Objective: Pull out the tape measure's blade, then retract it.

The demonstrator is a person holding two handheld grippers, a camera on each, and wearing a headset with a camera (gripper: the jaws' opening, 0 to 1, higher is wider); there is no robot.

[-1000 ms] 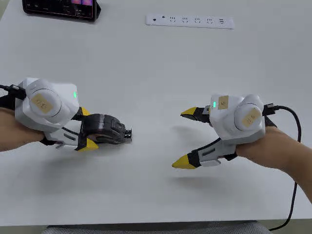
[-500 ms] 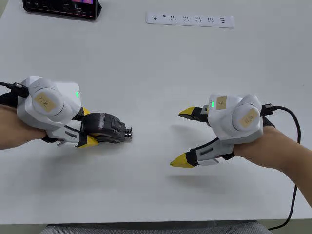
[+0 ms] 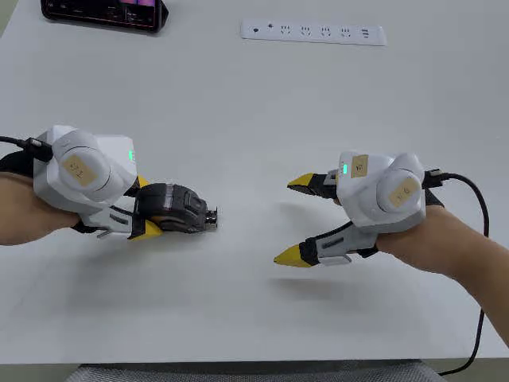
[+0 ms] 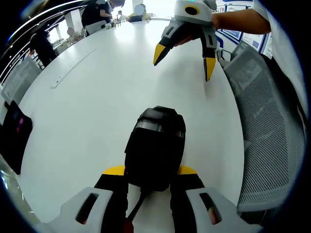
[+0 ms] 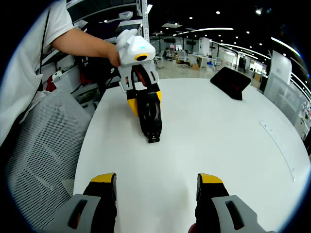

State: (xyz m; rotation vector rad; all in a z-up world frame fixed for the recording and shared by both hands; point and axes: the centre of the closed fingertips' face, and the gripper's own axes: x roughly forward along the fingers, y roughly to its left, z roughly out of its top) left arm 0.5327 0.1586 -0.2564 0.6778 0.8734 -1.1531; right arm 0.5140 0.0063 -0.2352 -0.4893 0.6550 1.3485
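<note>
My left tongs (image 3: pixel 145 207) clamp the black tape measure (image 3: pixel 176 208) at the left of the desk (image 3: pixel 238 111), steadying its case with the blade hook (image 3: pixel 211 216) pointing right. My right tongs (image 3: pixel 292 220) stand spread wide, well apart from it, lined up, I judge, to pinch that hook.

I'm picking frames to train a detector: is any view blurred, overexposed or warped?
Head view: sharp, evenly lit, soft shadows beneath the right tongs and tape measure. Left gripper view: fisheye bends the table edge; its far end is washed out by glare. Right gripper view: same bending, tape measure crisp, dim background with bright ceiling lights.
</note>
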